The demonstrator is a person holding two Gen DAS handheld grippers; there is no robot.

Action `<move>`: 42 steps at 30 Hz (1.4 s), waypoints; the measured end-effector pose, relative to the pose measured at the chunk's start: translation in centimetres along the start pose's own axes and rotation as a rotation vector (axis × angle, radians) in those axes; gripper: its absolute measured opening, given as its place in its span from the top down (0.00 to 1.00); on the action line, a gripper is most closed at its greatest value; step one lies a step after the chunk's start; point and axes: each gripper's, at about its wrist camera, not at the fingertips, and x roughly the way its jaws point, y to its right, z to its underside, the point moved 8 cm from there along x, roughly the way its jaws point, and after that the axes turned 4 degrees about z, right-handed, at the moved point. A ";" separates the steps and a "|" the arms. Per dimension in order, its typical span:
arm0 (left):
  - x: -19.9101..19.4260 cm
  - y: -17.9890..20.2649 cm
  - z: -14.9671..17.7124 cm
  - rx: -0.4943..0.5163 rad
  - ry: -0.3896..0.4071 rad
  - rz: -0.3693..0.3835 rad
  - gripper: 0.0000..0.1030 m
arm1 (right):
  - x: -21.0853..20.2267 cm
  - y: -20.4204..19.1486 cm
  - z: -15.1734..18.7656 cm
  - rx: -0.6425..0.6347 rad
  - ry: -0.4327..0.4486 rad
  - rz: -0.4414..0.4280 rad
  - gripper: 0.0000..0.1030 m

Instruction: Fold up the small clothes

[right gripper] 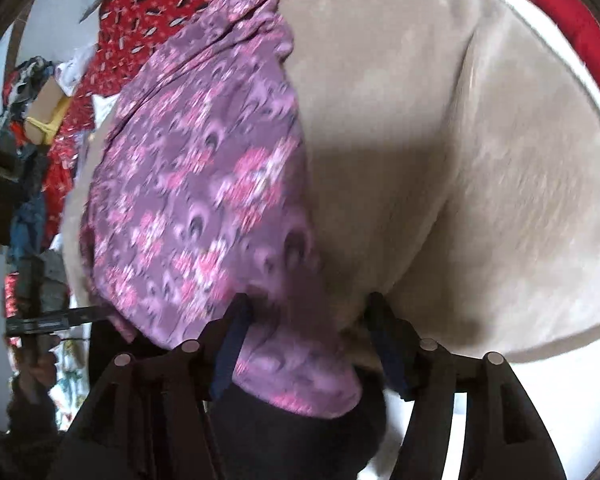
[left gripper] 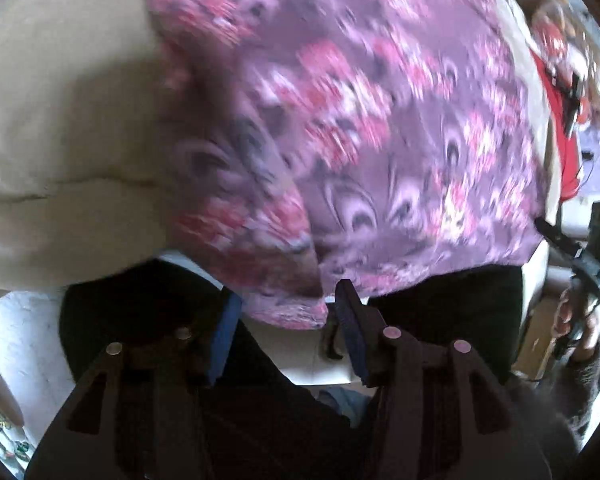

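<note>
A purple garment with pink flowers (left gripper: 380, 140) lies spread on a beige cushion (left gripper: 68, 128). Its near hem droops over the cushion's front edge. In the left wrist view, my left gripper (left gripper: 286, 292) straddles a corner of that hem, its blue pads (left gripper: 224, 332) apart, with a slit of daylight beside the cloth. In the right wrist view the same garment (right gripper: 196, 184) hangs between the fingers of my right gripper (right gripper: 308, 300), whose pads (right gripper: 230, 352) stand wide and do not pinch it. Both views are blurred.
Red patterned cloth (right gripper: 140, 4) lies beyond the cushion (right gripper: 460, 160), and a heap of mixed clothes (right gripper: 28, 88) sits at the far left. Dark fabric (left gripper: 140, 312) lies below the cushion's edge. A hand (left gripper: 572, 320) holds the other gripper at the right rim.
</note>
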 end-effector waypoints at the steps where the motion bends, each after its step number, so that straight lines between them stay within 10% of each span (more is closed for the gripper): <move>1: 0.4 0.2 0.2 0.003 -0.002 -0.010 0.54 | 0.1 -0.3 0.5 -0.008 -0.009 -0.022 0.39; 4: 1.6 0.2 0.6 -0.004 0.008 -0.042 0.57 | -0.1 -0.4 1.4 -0.036 -0.001 -0.041 0.39; 6: 1.6 -0.6 1.3 -0.007 0.028 -0.064 0.83 | -0.3 -0.6 1.7 -0.045 -0.002 -0.067 0.44; 9: 1.0 -1.3 2.0 -0.046 0.051 -0.025 0.95 | -0.2 -2.1 2.4 -0.111 -0.008 -0.089 0.93; 23: -14.2 -3.7 2.4 -0.147 0.357 0.387 0.96 | -10.3 -7.9 -0.1 -0.049 0.296 -0.448 0.93; 32: -18.0 -4.8 -5.6 -0.240 0.471 0.434 0.96 | -10.4 -10.3 -5.5 0.005 0.314 -0.552 0.93; 42: -21.1 -9.2 -20.0 -0.355 0.628 0.375 0.96 | -5.6 -7.8 -20.3 0.220 0.340 -0.514 0.93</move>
